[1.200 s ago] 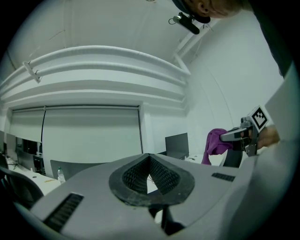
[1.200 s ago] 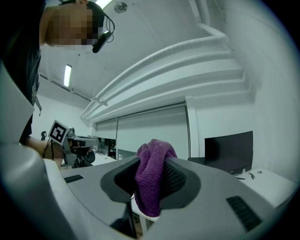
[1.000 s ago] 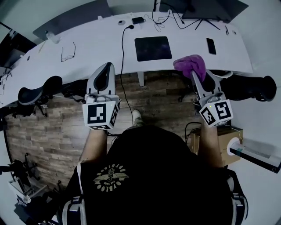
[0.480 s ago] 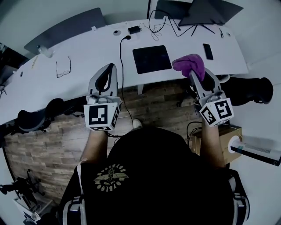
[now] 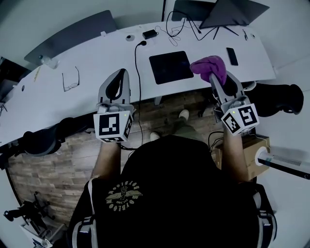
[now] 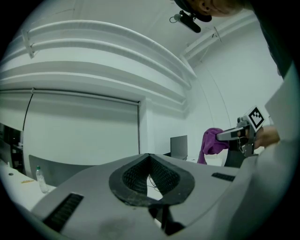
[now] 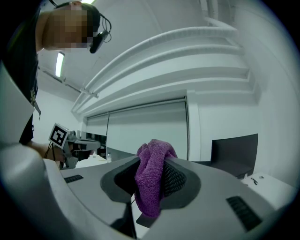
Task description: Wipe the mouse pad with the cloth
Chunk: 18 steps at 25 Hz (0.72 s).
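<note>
Both tongs have come forward over the desk (image 5: 97, 63) edge. The right gripper (image 5: 216, 80) pinches the cloth (image 5: 209, 67); the left gripper (image 5: 117, 76) is closed on nothing. The mouse pad (image 5: 170, 67) now sits just left of the cloth, between the tongs. Wiping hasn't started but looks close.

The long white desk (image 5: 97, 65) curves across the top of my head view, and I place everything else by it. In front of its near edge and under it, the floor (image 5: 63, 160) is wood plank in mixed browns. A black office chair (image 5: 46, 140) stands off the desk's left front, and another black chair (image 5: 283, 99) sits at its right end. A dark monitor (image 5: 232, 10) on a splayed stand sits at the desk's far right corner, and a grey panel (image 5: 72, 31) runs along its far left edge. Behind the desk, my left gripper view shows a white wall with a drawn roller blind (image 6: 79, 129) under stepped white ceiling coves (image 6: 93, 51). My right gripper view catches a lit strip light (image 7: 59, 64) on the ceiling.
</note>
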{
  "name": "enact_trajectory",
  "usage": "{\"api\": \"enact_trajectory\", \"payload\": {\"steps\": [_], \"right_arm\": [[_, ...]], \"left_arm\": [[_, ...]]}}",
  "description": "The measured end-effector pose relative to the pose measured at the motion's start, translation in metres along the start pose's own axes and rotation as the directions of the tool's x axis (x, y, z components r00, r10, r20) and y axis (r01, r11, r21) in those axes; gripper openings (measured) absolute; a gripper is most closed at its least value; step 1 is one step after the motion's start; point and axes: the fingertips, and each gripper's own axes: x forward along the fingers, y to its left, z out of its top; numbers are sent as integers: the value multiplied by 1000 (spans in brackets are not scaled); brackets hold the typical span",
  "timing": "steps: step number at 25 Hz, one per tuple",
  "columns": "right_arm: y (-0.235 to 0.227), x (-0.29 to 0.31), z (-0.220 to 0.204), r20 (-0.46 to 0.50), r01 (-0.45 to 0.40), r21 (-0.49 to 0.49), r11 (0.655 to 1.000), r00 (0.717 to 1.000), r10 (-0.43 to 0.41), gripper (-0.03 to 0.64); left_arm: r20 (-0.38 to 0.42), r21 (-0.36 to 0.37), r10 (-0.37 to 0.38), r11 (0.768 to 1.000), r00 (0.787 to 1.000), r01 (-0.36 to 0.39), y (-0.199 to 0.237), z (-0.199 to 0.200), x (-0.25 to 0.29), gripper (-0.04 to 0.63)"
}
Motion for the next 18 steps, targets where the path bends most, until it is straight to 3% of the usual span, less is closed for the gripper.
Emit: {"api": "enact_trajectory", "payload": {"steps": [18], "right_arm": [[-20,97,-16,-13,-124,43,991,992,124,101]], "left_arm": [[-65,15,88,996,994,-87,40,-21,49,2]]}}
